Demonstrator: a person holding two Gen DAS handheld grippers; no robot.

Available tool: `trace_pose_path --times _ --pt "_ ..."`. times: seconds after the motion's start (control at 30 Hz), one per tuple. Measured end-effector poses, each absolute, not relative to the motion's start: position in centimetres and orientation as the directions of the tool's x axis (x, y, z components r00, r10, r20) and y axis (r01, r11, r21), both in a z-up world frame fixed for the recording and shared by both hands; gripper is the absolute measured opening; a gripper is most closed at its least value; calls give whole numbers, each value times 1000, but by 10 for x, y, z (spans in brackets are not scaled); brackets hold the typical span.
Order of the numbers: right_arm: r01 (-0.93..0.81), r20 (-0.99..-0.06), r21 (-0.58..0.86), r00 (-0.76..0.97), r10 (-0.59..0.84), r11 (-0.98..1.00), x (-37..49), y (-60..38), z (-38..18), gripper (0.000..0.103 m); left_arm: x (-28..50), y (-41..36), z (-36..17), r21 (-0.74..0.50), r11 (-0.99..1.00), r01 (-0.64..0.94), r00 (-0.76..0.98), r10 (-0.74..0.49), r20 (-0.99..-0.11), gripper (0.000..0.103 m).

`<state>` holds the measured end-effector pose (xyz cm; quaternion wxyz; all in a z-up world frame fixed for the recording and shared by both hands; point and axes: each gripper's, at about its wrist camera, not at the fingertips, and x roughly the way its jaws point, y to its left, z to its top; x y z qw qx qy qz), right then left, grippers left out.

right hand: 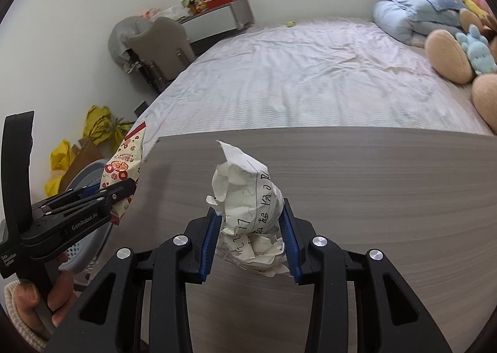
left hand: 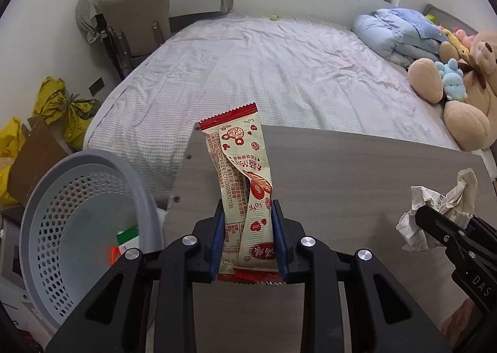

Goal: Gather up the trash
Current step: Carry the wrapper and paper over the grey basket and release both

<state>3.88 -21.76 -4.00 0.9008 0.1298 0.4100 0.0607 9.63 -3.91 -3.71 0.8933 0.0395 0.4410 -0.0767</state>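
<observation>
left gripper was clamped on a red-and-cream snack wrapper, which stood up from between the blue pads over the near edge of the grey table. right gripper was closed on a crumpled paper ball with handwriting on it, lifted clear above the same table. both pieces of trash were in hand, neither yet in the bin.

off the table's left side, lower down, sat the grey perforated basket, with what looked like a green-and-white scrap inside, though the view there was partly blocked. beyond lay the bed, with plush toys to the right and yellow bags on the floor.

the wrapper was thin and slick, pinched only low down; a quick swing towards the basket could let it slide out or flutter past the rim on release. the paper ball was loosely wadded, so a flap might snag on a pad. with both grippers close together, they could knock each other over the opening.
</observation>
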Motion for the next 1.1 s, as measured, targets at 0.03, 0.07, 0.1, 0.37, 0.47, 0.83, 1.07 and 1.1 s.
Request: trace_pose_path --times 0.03,0.07,0.1,0.37,0.47,0.83,1.07,1.1 --pt "-23 -724 280 652 227 960 42 -206 -38 36 94 -29 -36 4 987 158 605 -93 -791 28" --pt "-39 -724 278 648 237 960 45 -196 -37 36 93 -21 -36 5 989 146 608 -86 -789 28" --pt "-59 -725 277 643 248 959 48 -186 -36 36 91 -10 -35 3 991 133 611 -80 -788 28" --pt "-232 -725 251 598 341 940 73 -92 -26 36 77 75 -43 17 1000 8 611 9 -792 28" --pt "-296 -723 248 577 380 922 84 -55 -25 36 74 104 -47 26 999 -40 603 45 -797 28" --pt "-454 -728 239 501 468 858 108 39 -28 37 65 171 -58 14 988 -155 566 100 -818 32" --pt "-474 -730 232 493 474 850 111 58 -31 62 59 189 -55 0 982 -191 574 112 -812 52" --pt "-474 -725 231 499 475 850 110 58 -30 62 59 191 -54 0 981 -196 576 115 -809 55"
